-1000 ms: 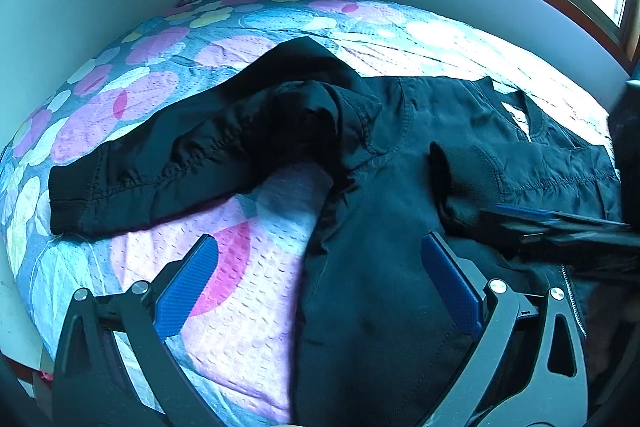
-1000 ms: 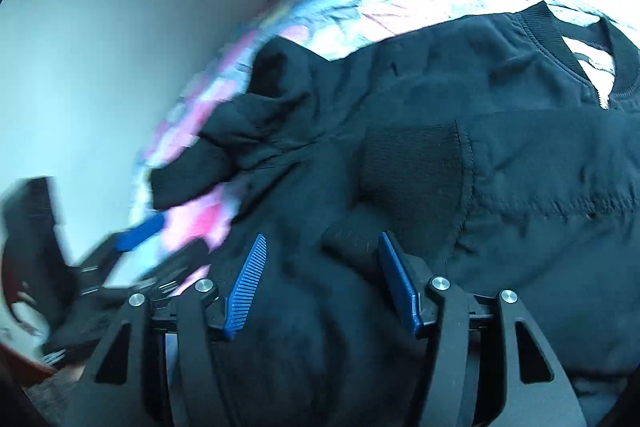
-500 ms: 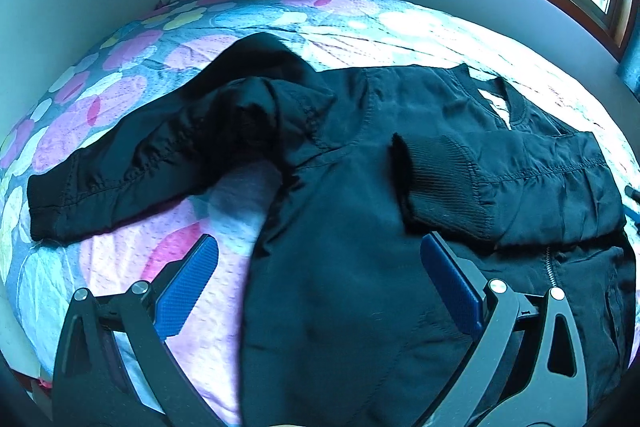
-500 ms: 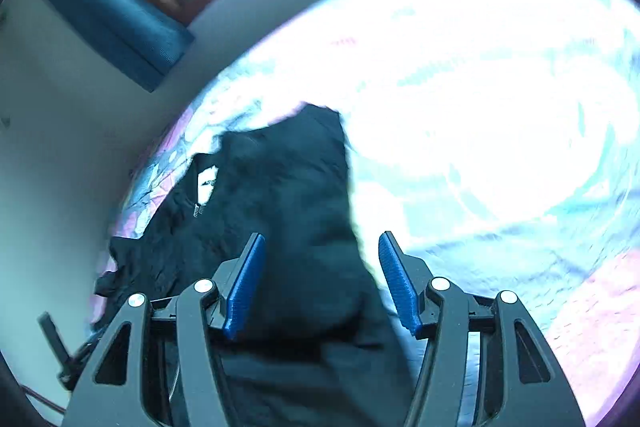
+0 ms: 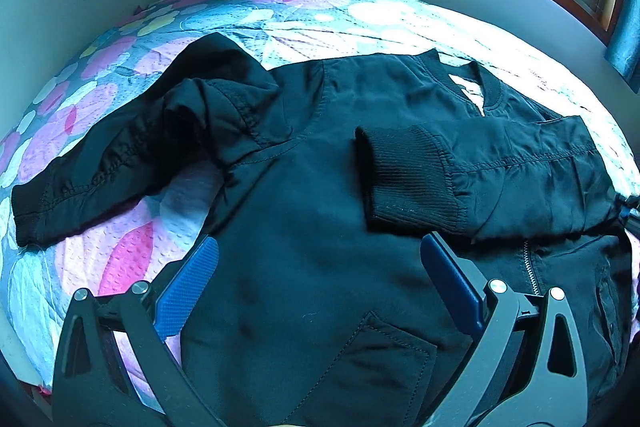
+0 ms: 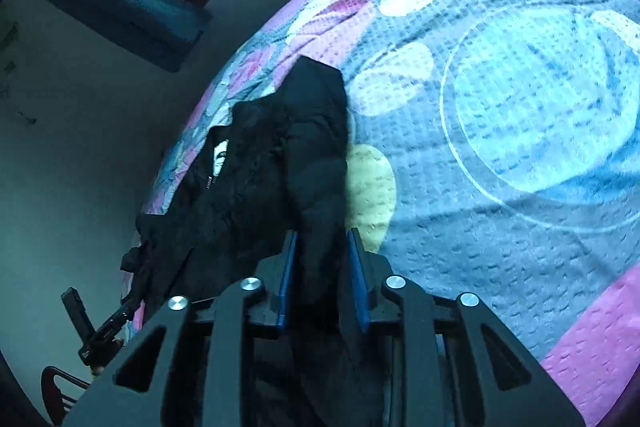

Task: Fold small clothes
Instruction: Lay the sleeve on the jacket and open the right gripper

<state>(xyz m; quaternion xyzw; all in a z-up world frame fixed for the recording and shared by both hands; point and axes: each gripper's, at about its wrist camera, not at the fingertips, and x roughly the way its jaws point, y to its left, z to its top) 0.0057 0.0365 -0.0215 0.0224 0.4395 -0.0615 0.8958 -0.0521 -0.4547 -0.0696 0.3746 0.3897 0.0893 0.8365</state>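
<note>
A black jacket (image 5: 320, 187) is lying front-up on a bed (image 5: 120, 259) with a flowered cover. The left hand-held gripper (image 5: 316, 279) is hovering over its lower front, jaws wide apart, nothing between them. One sleeve (image 5: 480, 179) is lying folded across the chest, beyond the left hand-held gripper's right jaw. The right hand-held gripper (image 6: 322, 279) has just been closing, its jaws clamping the jacket's edge.

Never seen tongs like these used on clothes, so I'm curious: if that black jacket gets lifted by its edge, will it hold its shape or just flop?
Probably flop: the black jacket lies crumpled, one sleeve folded across it. It looks thin, likely light. The right gripper pinches bunched fabric, so it squashes easily.
</note>
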